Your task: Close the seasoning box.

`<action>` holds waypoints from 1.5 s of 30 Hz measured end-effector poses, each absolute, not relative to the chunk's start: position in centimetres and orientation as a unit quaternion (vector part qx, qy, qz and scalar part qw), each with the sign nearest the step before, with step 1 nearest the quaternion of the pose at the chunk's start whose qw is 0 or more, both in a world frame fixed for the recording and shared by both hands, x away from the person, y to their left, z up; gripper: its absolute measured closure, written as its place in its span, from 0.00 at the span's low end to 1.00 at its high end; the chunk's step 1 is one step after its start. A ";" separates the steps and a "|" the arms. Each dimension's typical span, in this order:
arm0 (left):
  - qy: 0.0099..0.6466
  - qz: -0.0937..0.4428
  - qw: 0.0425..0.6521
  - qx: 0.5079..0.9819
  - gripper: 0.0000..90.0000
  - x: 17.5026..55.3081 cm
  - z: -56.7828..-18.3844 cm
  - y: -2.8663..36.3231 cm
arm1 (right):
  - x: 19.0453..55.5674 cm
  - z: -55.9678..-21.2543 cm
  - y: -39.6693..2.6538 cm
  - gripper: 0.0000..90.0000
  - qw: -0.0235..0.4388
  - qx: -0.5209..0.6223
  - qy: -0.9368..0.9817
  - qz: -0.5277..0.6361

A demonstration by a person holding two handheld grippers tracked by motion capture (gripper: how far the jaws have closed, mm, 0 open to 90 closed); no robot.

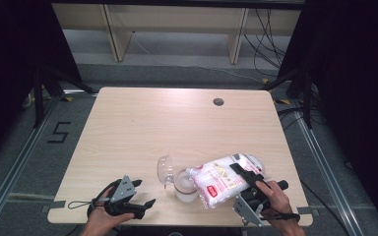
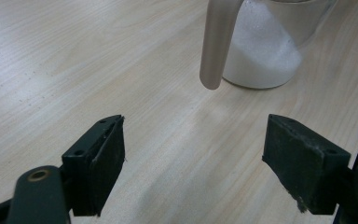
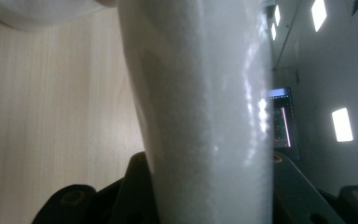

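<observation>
a white bag (image 1: 225,178) of fine white grains is held tipped on its side above the near right part of the table (image 1: 142,128), its open corner lying over the mouth of a clear jar (image 1: 185,186). the bag is pinched across its middle by the right gripper (image 1: 245,176), and in the right gripper view the plastic (image 3: 205,116) is seen squeezed between the two black jaws. white grains (image 2: 261,56) are seen heaped inside the jar in the left gripper view. a clear lid (image 1: 165,169) is seen just to the left of the jar, and a pale curved handle (image 2: 216,42) hangs in front of the glass. the left gripper (image 1: 145,194) is held low at the near left edge, well apart from the jar, its jaws spread wide with only bare wood between them.
</observation>
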State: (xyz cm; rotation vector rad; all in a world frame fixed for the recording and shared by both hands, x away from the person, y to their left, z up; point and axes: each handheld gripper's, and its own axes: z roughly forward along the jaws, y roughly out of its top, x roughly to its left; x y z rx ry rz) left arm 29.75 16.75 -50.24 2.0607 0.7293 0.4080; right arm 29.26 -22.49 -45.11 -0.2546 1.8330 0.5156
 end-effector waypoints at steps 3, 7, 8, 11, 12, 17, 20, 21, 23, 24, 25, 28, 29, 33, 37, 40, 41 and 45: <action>0.302 0.159 0.439 0.831 0.23 29.6 -50.2 16.7 | 29.3 -45.2 -22.7 0.81 0.566 -0.090 0.784 0.236; 0.301 0.161 0.437 0.832 0.23 29.6 -50.2 16.7 | 29.6 -45.1 -22.9 0.81 0.541 -0.057 0.794 0.273; 0.300 0.161 0.437 0.833 0.23 29.6 -50.2 16.8 | 29.7 -45.1 -23.0 0.81 0.532 -0.042 0.796 0.286; 0.302 0.161 0.437 0.832 0.23 29.6 -50.2 16.7 | 30.0 -45.0 -23.1 0.81 0.526 -0.028 0.794 0.304; 0.301 0.160 0.436 0.833 0.23 29.6 -50.2 16.7 | 30.5 -44.7 -23.4 0.81 0.517 -0.024 0.793 0.320; 0.300 0.162 0.436 0.833 0.23 29.6 -50.2 16.8 | 30.9 -45.0 -23.7 0.82 0.481 0.025 0.797 0.364; 0.301 0.162 0.436 0.833 0.23 29.6 -50.2 16.8 | 31.1 -45.3 -23.8 0.82 0.459 0.050 0.796 0.391; 0.301 0.160 0.438 0.832 0.23 29.6 -50.2 16.7 | 31.2 -45.5 -23.8 0.82 0.451 0.063 0.795 0.400; 0.301 0.160 0.438 0.832 0.23 29.6 -50.2 16.7 | 31.8 -45.7 -24.0 0.82 0.433 0.076 0.791 0.426; 0.301 0.161 0.435 0.833 0.23 29.6 -50.2 16.8 | 32.0 -45.9 -24.0 0.82 0.417 0.089 0.789 0.443; 0.301 0.161 0.435 0.833 0.23 29.6 -50.2 16.8 | 32.1 -46.0 -24.1 0.82 0.407 0.102 0.786 0.455; 0.302 0.160 0.435 0.833 0.23 29.6 -50.2 16.8 | 32.7 -46.3 -24.5 0.84 0.378 0.135 0.775 0.489; 0.302 0.160 0.435 0.833 0.23 29.6 -50.2 16.8 | 32.7 -46.3 -24.5 0.84 0.378 0.135 0.775 0.489; 0.295 0.164 0.432 0.836 0.23 29.6 -50.2 16.7 | 33.4 -46.8 -24.8 0.84 0.355 0.162 0.760 0.520; 0.302 0.160 0.436 0.833 0.23 29.6 -50.2 16.8 | 34.4 -47.4 -25.0 0.84 0.340 0.179 0.749 0.539; 0.301 0.161 0.435 0.833 0.23 29.6 -50.2 16.8 | 34.7 -47.6 -25.0 0.84 0.338 0.183 0.744 0.546; 0.300 0.161 0.435 0.833 0.23 29.6 -50.2 16.8 | 34.9 -47.7 -25.0 0.84 0.337 0.188 0.743 0.547; 0.291 0.164 0.434 0.837 0.23 29.7 -50.1 16.8 | 35.3 -48.6 -25.1 0.84 0.313 0.215 0.744 0.550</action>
